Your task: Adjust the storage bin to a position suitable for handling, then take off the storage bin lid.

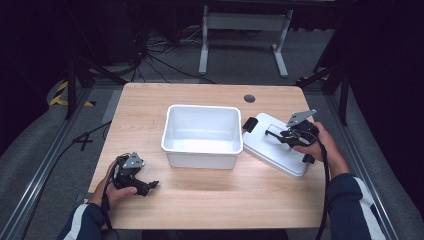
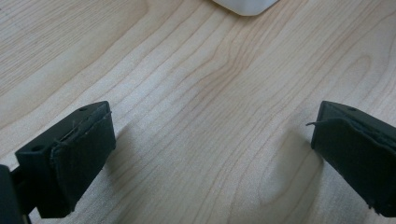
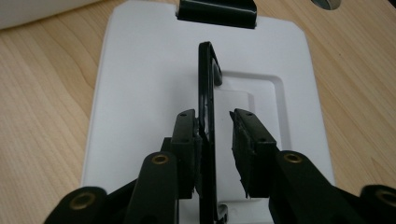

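Right gripper [image 3: 216,140] straddled the lid's [image 3: 140,84] upright handle [image 3: 207,93] near the tabletop's [image 1: 150,100] right edge, jaws narrowly apart (probably releasing).

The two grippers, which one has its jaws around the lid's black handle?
The right gripper, over the white lid: its jaws straddle the upright black handle. The left gripper has bare table between wide-open jaws.

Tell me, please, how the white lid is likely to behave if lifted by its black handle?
The white lid looks like thin moulded plastic, so probably light and fairly stiff. Its black handle is a narrow upright bar, so the lid may swing or tilt. Its smooth surface could slide on the table.
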`<state>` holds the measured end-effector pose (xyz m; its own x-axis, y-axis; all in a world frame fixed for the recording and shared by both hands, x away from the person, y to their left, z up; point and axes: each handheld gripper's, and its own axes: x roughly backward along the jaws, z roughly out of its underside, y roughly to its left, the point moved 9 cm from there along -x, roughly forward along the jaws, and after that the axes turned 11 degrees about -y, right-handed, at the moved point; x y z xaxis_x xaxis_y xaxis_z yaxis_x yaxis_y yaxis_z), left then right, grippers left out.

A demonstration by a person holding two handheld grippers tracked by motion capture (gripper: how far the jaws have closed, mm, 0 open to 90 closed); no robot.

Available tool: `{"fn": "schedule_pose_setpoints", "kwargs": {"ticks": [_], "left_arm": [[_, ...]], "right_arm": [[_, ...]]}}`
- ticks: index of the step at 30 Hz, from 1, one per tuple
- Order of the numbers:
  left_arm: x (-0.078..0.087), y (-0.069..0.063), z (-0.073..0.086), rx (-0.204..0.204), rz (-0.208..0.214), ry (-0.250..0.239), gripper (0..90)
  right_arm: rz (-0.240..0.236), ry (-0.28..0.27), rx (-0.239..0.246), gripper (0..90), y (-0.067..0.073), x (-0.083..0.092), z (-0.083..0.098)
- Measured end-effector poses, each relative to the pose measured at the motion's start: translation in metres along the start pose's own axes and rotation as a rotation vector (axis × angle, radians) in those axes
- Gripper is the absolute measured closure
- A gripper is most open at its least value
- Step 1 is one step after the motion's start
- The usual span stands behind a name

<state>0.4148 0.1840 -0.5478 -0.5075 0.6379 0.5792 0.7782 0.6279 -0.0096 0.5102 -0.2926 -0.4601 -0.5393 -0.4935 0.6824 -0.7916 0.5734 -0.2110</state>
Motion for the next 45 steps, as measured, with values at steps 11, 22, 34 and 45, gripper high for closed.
{"fn": "schedule_pose_setpoints", "kwargs": {"ticks": [11, 22, 34, 45], "left_arm": [[0.0, 0.0, 0.0, 0.0, 0.003, 0.003, 0.2], [0.0, 0.0, 0.0, 0.001, -0.001, 0.002, 0.2], [0.0, 0.0, 0.0, 0.005, 0.0, 0.003, 0.2], [0.0, 0.0, 0.0, 0.005, 0.005, 0.004, 0.1]], "right_arm": [[0.028, -0.017, -0.013, 58.5, 0.003, 0.007, -0.005], [0.1, -0.025, -0.039, 44.0, -0.001, 0.02, -0.01], [0.158, -0.079, -0.055, 35.2, 0.006, 0.046, -0.018], [0.191, -0.121, -0.072, 32.4, 0.019, 0.072, 0.001]]}}
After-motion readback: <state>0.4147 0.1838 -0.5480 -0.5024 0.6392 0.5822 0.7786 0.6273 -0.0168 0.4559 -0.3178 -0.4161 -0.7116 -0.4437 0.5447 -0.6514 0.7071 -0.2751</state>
